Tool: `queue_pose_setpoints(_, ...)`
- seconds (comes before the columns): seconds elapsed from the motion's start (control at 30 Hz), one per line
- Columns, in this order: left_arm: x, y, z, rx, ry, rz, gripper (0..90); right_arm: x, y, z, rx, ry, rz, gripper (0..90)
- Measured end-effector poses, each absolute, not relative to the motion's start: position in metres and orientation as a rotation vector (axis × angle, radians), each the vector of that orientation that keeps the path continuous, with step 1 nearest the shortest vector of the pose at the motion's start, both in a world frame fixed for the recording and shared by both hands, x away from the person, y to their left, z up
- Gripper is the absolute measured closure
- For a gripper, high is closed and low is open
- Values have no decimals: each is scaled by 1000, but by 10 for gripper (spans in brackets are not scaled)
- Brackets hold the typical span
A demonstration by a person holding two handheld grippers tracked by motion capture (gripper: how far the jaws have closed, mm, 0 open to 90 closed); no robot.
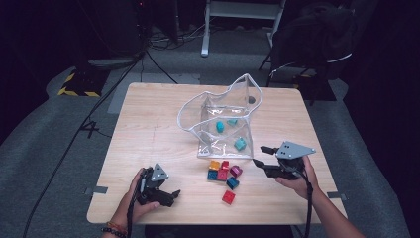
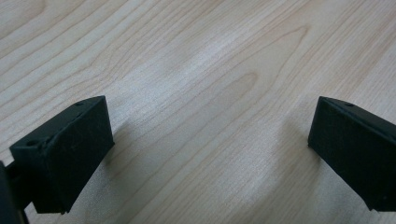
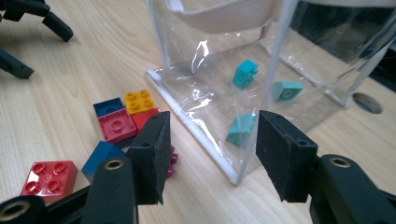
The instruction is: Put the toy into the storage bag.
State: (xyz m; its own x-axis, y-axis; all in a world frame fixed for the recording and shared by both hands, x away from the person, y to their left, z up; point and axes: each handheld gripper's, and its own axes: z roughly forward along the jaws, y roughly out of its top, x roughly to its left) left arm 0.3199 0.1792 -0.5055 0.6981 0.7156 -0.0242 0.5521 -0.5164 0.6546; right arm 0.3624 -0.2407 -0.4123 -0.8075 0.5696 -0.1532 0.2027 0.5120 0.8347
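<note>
while both jaws stand spread and empty, right gripper [image 1: 261, 155] sits right of centre beside loose bricks [image 1: 224, 174]; left gripper [image 1: 171, 194] rests lower left.

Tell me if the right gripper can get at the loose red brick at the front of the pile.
Probably yes. The right gripper is open and holds nothing, and the red brick lies apart from the pile on bare table, outside the clear bag, with nothing between them.

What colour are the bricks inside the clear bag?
Teal bricks; the right gripper view shows them best.
</note>
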Motion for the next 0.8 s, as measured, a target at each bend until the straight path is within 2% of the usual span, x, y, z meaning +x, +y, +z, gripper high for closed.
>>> queue_pose_setpoints(0.37, 320, 179, -505, 2258, 964, 328, 2, 364, -223, -455, 653, 2453, 1179, 439)
queue_pose_setpoints(0.8, 320, 179, -505, 2258, 964, 328, 2, 369, -198, -479, 635, 2537, 1123, 420)
